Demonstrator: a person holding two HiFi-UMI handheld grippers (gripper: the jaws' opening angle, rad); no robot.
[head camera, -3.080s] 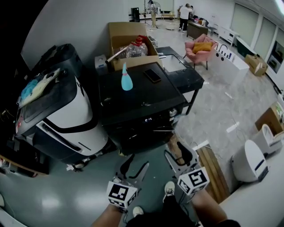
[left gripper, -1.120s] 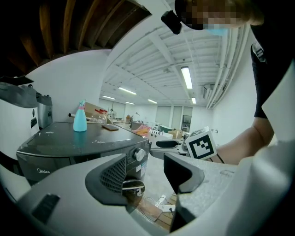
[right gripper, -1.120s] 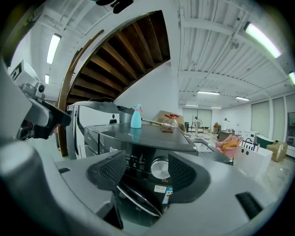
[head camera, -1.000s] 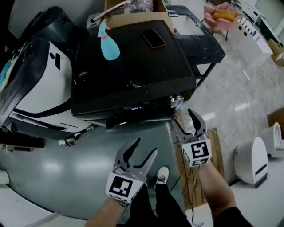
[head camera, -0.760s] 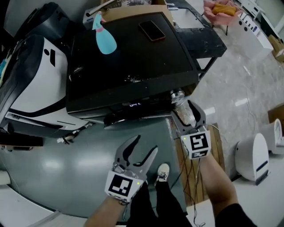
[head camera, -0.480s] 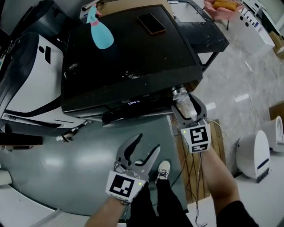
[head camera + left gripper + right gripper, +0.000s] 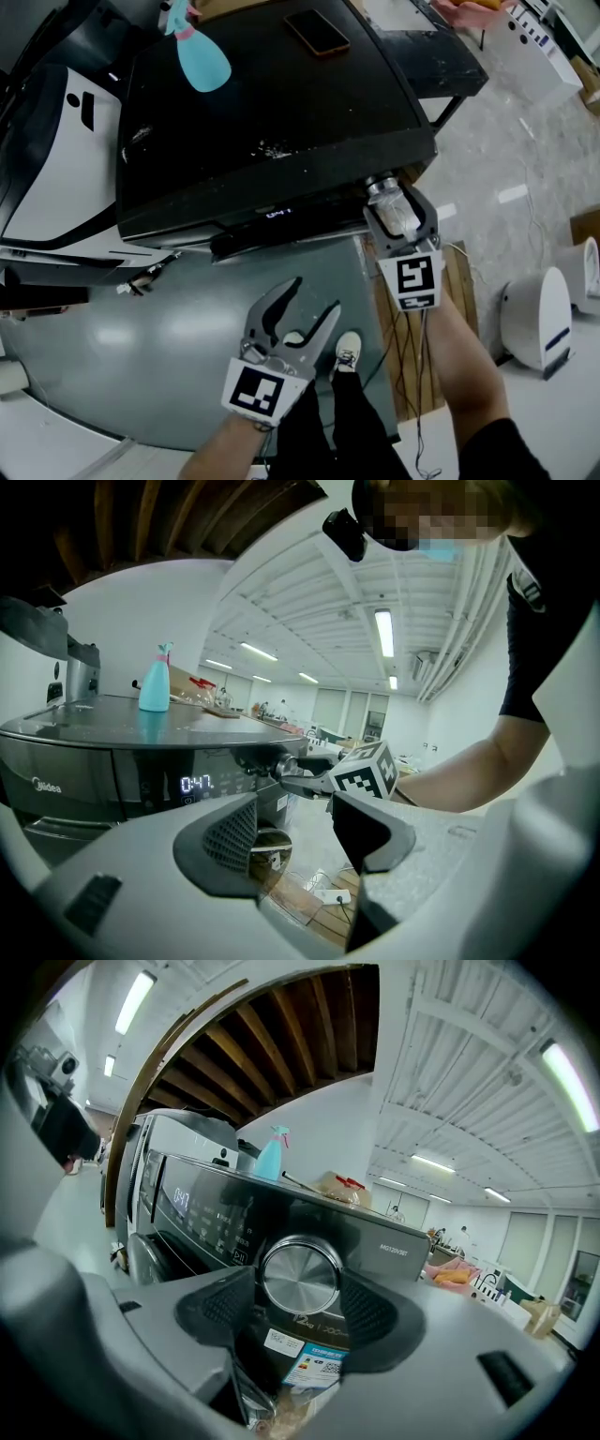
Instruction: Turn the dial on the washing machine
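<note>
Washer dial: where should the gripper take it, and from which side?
Grip the dial by its round rim, across the diameter, coming straight at the front panel. It's a short cylinder standing proud of the panel, so only its sides offer opposing faces. The right gripper sits that way, a jaw on each side.

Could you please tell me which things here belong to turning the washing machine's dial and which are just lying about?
For the job:
dial; washing machine; right gripper, fingers on the dial.

Lying about:
blue spray bottle and phone on the machine's top; left gripper, open and empty.
</note>
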